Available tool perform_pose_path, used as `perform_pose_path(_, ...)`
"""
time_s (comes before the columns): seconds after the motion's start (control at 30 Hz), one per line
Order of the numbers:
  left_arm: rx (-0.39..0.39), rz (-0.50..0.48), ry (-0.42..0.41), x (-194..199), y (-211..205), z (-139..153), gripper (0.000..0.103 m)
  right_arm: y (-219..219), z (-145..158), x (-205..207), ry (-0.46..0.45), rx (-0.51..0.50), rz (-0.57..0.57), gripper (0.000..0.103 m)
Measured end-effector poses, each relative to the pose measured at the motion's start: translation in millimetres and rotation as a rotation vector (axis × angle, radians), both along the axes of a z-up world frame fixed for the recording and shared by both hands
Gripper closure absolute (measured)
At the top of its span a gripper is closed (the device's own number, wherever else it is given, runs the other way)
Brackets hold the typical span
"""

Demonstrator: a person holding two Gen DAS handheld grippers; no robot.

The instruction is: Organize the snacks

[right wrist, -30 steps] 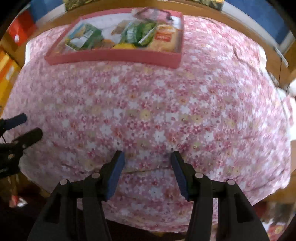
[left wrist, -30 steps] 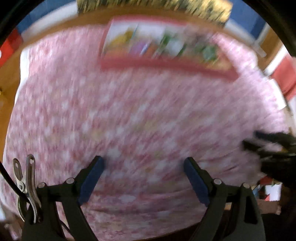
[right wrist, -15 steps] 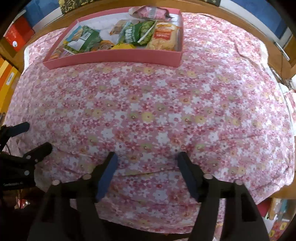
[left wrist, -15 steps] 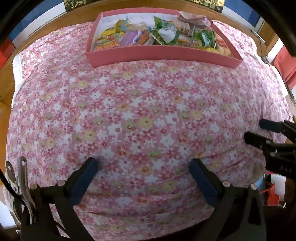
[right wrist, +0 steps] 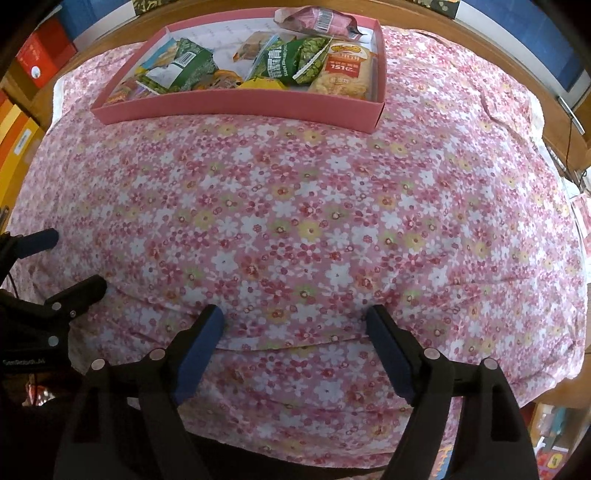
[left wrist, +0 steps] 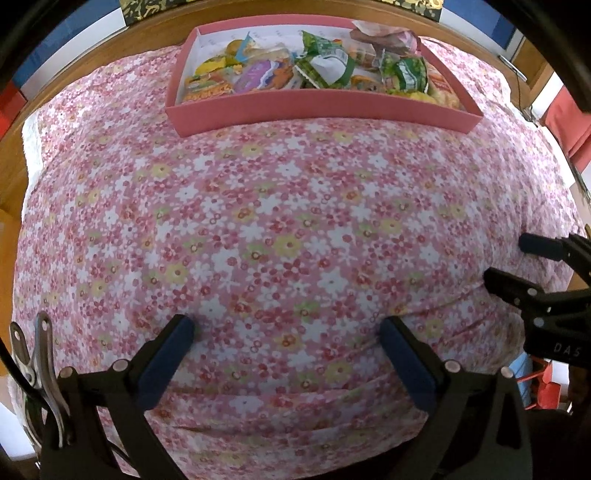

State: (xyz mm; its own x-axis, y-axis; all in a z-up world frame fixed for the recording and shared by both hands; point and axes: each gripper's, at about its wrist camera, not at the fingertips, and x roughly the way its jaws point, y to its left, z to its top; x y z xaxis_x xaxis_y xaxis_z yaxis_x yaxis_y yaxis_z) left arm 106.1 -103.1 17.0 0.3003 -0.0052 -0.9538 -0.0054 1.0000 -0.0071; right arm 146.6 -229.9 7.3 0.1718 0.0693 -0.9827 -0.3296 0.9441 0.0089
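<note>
nearest to me, my left gripper [left wrist: 287, 326] hangs over the near edge of the table, its two blue-padded fingers spread wide and holding nothing. beside it, my right gripper [right wrist: 295, 317] sits at about the same depth, fingers also parted and empty, spread a little less wide than the left pair. each gripper shows at the edge of the other's view, so they are side by side and apart.

under and ahead of both lies a pink cotton tablecloth printed with small white, red and yellow flowers [left wrist: 280, 221], a broad bare stretch with nothing on it.

at the far side of the cloth, well apart from both grippers, sits a shallow rectangular pink cardboard tray [left wrist: 321, 109] with its long axis running left to right across my view. inside is a loose heap of packaged snacks: green foil packets [right wrist: 291, 62], an orange and yellow packet of crackers [right wrist: 345, 72] against the right wall, a purple wrapper [left wrist: 255, 75] toward the left, and a pink packet with a barcode [right wrist: 317, 20] perched on the far right corner.

the tray lies straight ahead and slightly right of my left fingers, slightly left of my right fingers. neither arm looks clearly nearer. i judge any pick needs a long forward reach first, the right arm suiting the cracker end.
</note>
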Motion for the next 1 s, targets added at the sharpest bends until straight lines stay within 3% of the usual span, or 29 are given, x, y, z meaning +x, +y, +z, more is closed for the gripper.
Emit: perform_pose_path(1.0, 0.005, -0.007, -0.007, -1.6, -1.1, -0.1, 0.0, -2.4, 0.3, 1.6, -0.003, -0.001, 0.006, 0.019)
